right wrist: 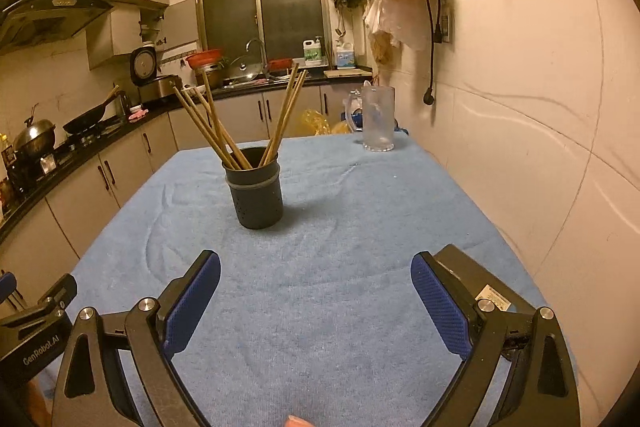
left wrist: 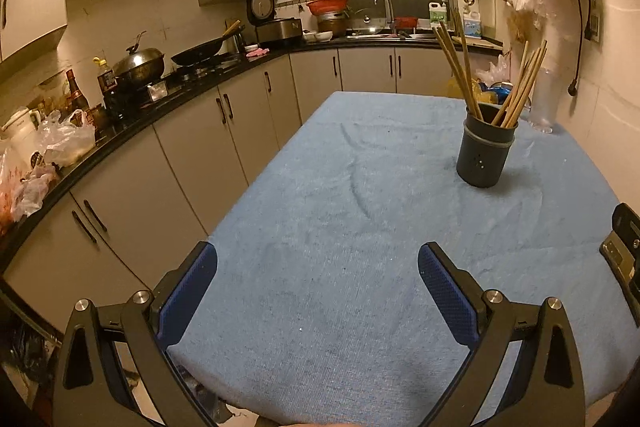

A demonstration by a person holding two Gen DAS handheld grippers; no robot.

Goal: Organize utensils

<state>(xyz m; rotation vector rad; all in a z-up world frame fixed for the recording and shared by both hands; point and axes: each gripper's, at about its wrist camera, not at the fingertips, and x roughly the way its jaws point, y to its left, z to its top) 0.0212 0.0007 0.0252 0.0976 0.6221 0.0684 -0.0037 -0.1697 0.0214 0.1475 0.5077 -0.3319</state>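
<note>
Left wrist view: left gripper (left wrist: pixel 318 267) spread wide, nothing between its pads, over the blue tablecloth (left wrist: pixel 320 211). Chopstick holder (left wrist: pixel 486 153) stands far right. Right wrist view: right gripper (right wrist: pixel 316 277) likewise released; holder centred, glass mug (right wrist: pixel 378 119) beyond it.

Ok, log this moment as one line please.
left tool: open, empty | right tool: open, empty | chopsticks: upright in holder | table: nothing loose seen
</note>
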